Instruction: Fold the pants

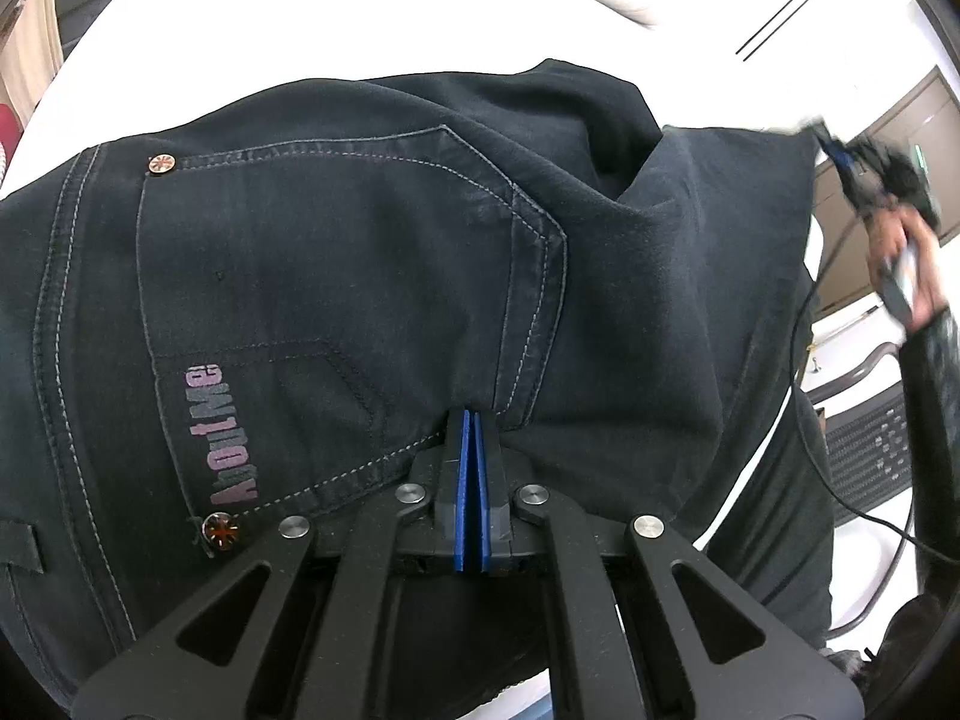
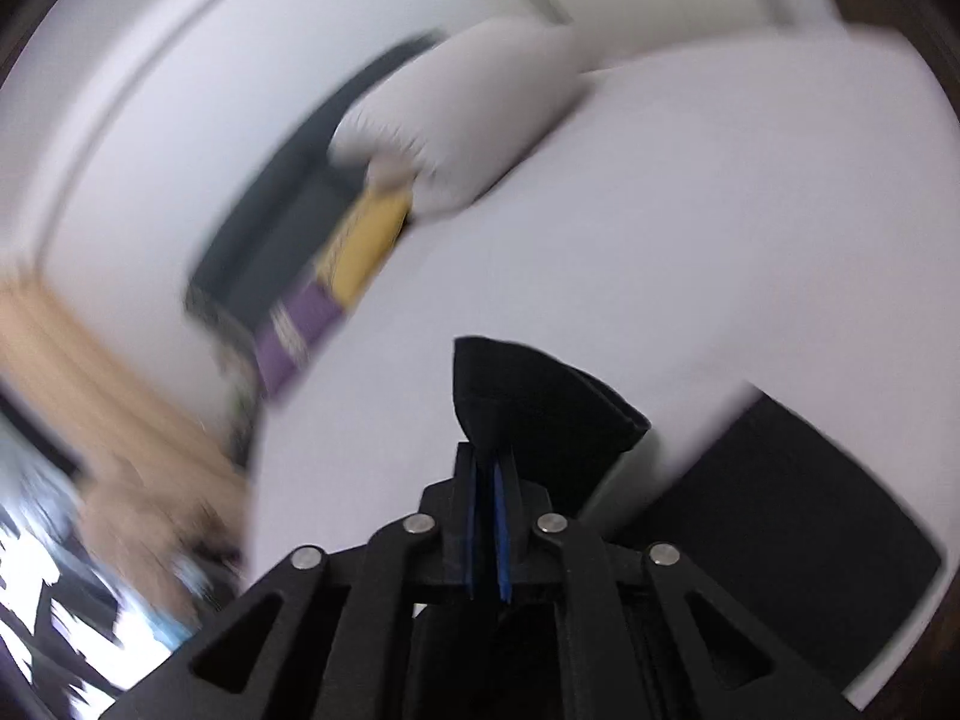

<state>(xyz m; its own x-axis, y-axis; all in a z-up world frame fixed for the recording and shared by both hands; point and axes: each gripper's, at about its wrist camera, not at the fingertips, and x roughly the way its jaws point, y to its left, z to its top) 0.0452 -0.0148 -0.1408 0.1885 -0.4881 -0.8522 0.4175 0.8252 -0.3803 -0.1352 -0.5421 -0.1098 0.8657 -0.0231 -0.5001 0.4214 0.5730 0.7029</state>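
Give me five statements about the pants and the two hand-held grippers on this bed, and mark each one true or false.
1. The left hand-held gripper is closed against the dark pants. True.
2. The back pocket carries pink lettering. True.
3. The right hand-held gripper is empty. False: a fold of dark cloth sits pinched between its fingers.
4. The pants lie on a wooden floor. False: they lie on a white bed.
5. A white pillow lies on the bed in the right wrist view. True.
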